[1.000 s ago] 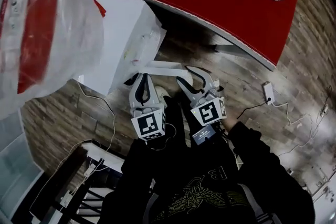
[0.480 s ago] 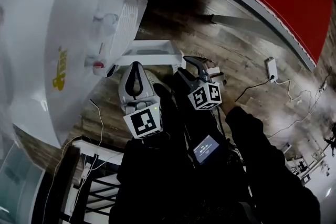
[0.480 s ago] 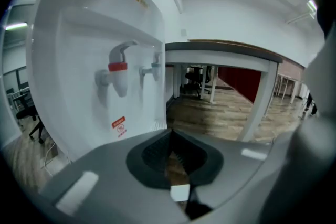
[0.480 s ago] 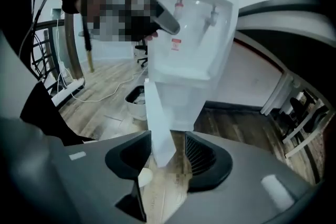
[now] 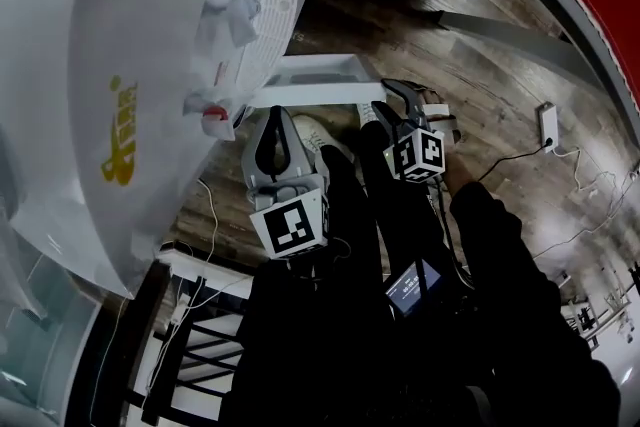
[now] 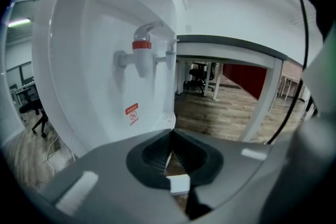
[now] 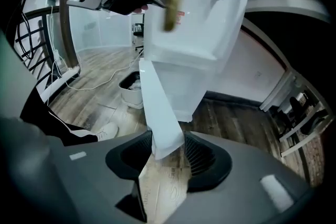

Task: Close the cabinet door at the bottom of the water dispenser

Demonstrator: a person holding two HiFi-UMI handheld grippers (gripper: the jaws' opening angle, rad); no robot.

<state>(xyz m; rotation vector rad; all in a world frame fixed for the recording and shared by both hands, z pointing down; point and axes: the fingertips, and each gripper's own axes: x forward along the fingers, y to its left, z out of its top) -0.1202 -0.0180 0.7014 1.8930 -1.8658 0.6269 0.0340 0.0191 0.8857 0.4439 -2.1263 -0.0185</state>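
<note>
Cabinet door (image 7: 157,107) edge – btwn wide-open right tongs (image 7: 169,145).

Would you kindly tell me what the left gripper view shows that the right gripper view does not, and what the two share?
Only the left gripper view shows the red collar on the dispenser's tap and a red panel beyond the desk. Only the right gripper view shows the open cabinet door, its lower corner between the parted jaws of the right claw, plus a white shoe. Both show the white water dispenser and the wood-look floor.
</note>
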